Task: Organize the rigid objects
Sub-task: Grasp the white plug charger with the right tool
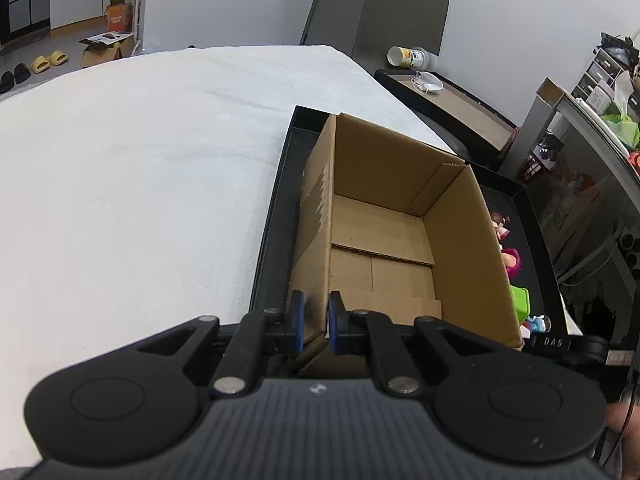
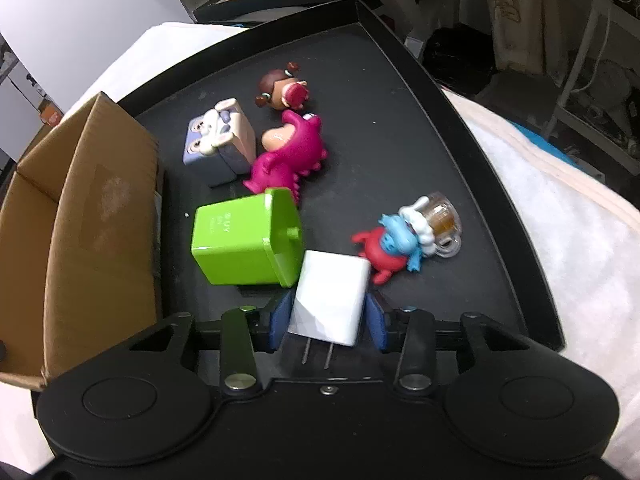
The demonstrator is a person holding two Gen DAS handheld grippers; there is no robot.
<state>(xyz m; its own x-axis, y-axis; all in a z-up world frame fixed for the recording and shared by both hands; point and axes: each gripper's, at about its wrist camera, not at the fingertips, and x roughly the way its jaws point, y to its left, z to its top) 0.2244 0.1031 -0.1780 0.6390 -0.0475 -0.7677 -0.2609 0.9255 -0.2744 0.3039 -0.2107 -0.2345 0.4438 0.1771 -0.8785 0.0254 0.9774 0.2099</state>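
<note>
Two blue-padded fingers of my left gripper [image 1: 317, 322] pinch the near wall of the open brown cardboard box [image 1: 384, 240] close to its near-left corner, one pad outside and one inside, the jaws narrowed onto the thin card. From the left wrist view I look forward and down into the box: plain corrugated walls, folded bottom flaps, nothing lying on them. It stands in the shallow black rectangular tray [image 1: 276, 208], which rests on a white fleecy blanket [image 1: 140, 168]. Past the box's right wall, a few bright plastic toys peek out along the tray floor.

From the right wrist view, my right gripper [image 2: 329, 322] is angled down over the tray [image 2: 460, 128], its jaws set at medium width and clamped on the two sides of a smooth white cube-shaped plug-in charger [image 2: 330, 300], whose metal prongs point back toward me. Just ahead, touching the charger's far-left corner, lies a glossy lime-green lidded plastic box [image 2: 246, 236] tipped on its side. Beyond it lie a magenta bear-like figure [image 2: 292, 152], a pale lavender block toy with cartoon eyes [image 2: 218, 142] and a brown-haired doll head [image 2: 282, 88]. To the right, a red-and-blue figure [image 2: 390, 246] lies against the charger's far corner. The cardboard box [image 2: 104, 216] stands on the left.
</note>
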